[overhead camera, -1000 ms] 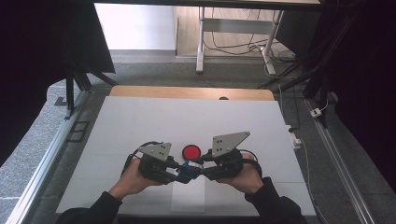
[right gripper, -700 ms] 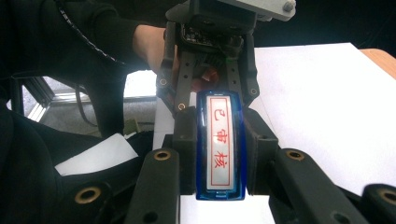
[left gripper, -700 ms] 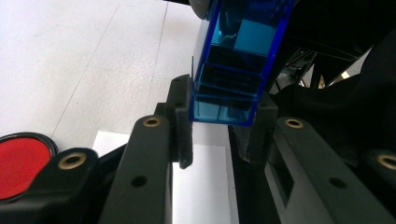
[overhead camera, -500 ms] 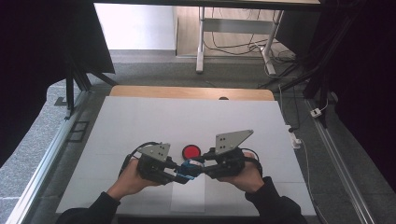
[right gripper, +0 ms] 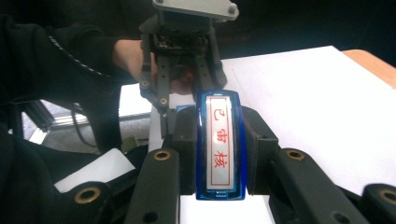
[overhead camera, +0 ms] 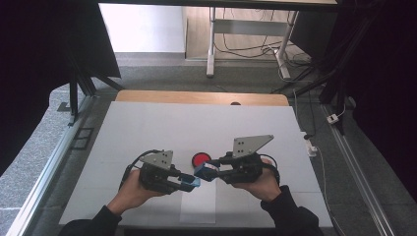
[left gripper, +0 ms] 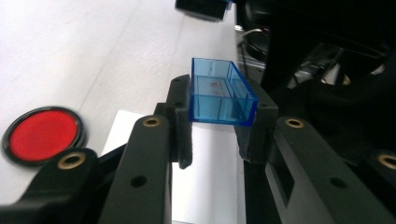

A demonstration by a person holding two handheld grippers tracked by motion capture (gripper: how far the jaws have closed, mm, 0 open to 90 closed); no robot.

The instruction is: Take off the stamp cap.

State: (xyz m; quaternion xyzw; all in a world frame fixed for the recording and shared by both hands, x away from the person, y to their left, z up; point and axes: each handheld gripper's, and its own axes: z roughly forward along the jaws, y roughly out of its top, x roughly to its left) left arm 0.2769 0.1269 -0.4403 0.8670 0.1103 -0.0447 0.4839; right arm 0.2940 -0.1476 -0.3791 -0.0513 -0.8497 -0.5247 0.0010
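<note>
My left gripper point(overhead camera: 190, 184) is shut on a clear blue open box-shaped cap point(left gripper: 219, 95), held level over the table's front. My right gripper point(overhead camera: 203, 172) faces it from the right and is shut on a blue stamp body point(right gripper: 219, 144) whose white label has red characters. The two blue pieces nearly meet tip to tip in the high view. In the right gripper view, my left gripper point(right gripper: 183, 105) and the hand that holds it stand just beyond the stamp. A round red pad in a black rim point(overhead camera: 200, 159) lies on the table just behind the grippers, and is point(left gripper: 43, 135) at the left of the left gripper view.
The white table top point(overhead camera: 196, 125) stretches away behind the grippers, with a wooden strip point(overhead camera: 196, 97) at its far edge. A white sheet point(overhead camera: 197, 206) lies under the grippers at the front edge. Metal rails run along both sides, and cables lie on the floor at the right.
</note>
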